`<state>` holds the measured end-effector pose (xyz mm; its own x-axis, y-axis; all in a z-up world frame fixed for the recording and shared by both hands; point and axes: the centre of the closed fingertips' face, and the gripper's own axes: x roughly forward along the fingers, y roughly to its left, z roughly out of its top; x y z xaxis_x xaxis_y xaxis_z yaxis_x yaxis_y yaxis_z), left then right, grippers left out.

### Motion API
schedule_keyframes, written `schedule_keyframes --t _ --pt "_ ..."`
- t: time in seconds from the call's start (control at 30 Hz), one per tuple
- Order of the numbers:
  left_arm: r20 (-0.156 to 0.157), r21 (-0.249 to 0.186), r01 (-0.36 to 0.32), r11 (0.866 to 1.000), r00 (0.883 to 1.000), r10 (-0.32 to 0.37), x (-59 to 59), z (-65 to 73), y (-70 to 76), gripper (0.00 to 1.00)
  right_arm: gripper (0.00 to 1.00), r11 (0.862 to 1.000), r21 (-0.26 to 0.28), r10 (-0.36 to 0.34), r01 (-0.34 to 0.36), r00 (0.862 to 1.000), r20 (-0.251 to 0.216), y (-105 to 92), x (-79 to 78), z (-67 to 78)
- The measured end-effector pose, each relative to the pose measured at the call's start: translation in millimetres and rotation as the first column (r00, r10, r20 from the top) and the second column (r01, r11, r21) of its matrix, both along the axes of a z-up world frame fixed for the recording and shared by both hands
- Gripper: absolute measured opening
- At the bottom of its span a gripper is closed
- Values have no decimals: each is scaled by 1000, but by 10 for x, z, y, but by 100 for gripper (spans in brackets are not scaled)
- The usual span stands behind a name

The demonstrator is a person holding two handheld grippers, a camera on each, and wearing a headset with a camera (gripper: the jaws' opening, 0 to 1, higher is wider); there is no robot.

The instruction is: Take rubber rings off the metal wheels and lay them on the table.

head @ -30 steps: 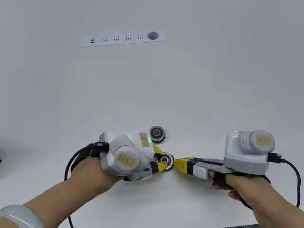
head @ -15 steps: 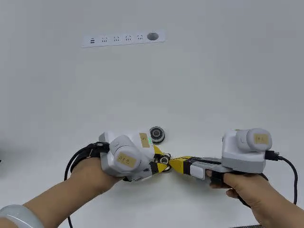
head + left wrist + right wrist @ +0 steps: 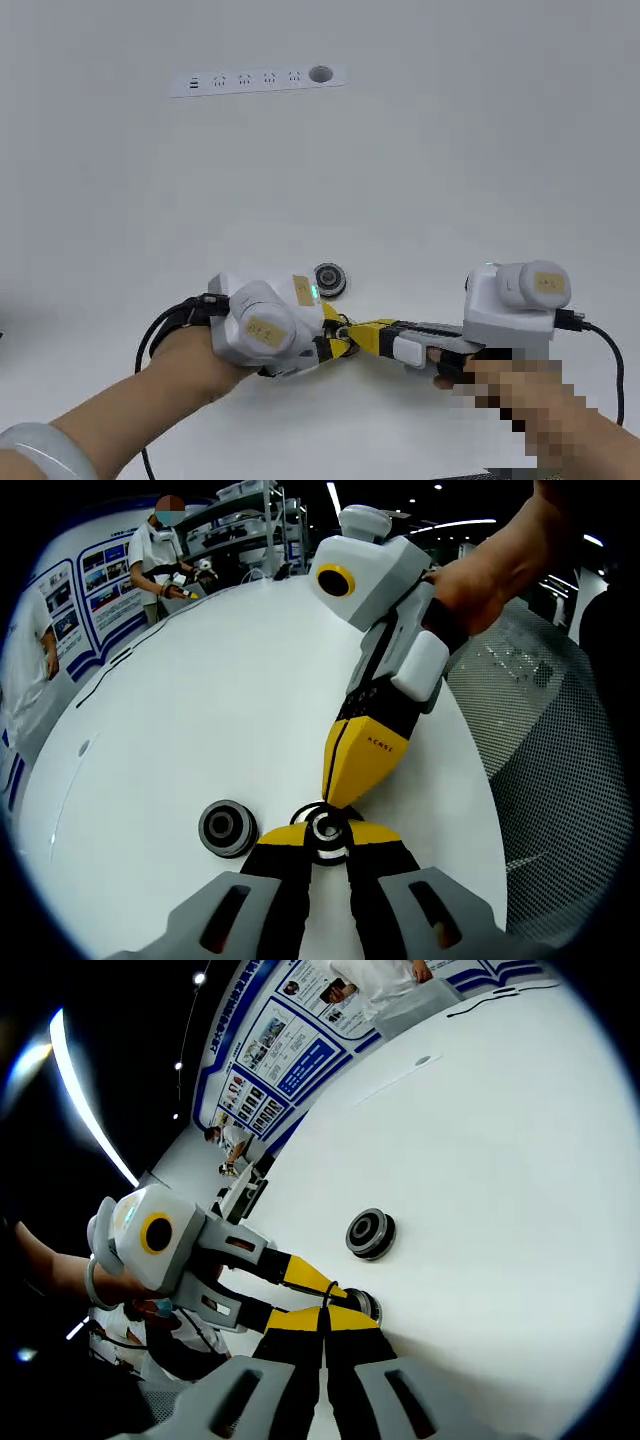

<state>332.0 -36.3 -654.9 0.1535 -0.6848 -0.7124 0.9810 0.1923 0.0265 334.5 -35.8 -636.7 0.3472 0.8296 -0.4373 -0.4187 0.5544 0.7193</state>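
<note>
Pinching a metal wheel (image 3: 327,828) low in the frame, the left tongs (image 3: 335,343) face the right tongs (image 3: 337,796), pressed together, touching its rim.

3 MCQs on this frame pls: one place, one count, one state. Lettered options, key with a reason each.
1. Where is the loose wheel?
A. flat on the table, just past the gripper tips
B. in a bin
C. stacked on the other wheel

2. How many metal wheels show?
A. one
B. two
C. four

3. How does the left gripper stand?
A. open over bare table
B. shut on a wheel
C. shut on a cable

Key:
1 A, it lies alone on the white top.
2 B, the loose one plus the held wheel.
3 B, its yellow jaws clamp that wheel from both sides.
</note>
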Motion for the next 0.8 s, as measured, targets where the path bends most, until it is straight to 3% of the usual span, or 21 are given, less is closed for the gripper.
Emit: schedule_keyframes --t 0.13,0.23,0.8 --pt "-6 -13 -8 1000 1000 7 -1 3 1 14 1 1000 -13 -10 10 1000 -4 -27 10 -35" --pt "8 -21 -11 1000 1000 11 -3 26 7 16 1 1000 -20 -12 12 1000 -5 -38 9 -56" --pt "21 -88 -30 996 999 32 -56 129 17 25 1 999 -28 -23 23 1000 -18 -59 15 -100"
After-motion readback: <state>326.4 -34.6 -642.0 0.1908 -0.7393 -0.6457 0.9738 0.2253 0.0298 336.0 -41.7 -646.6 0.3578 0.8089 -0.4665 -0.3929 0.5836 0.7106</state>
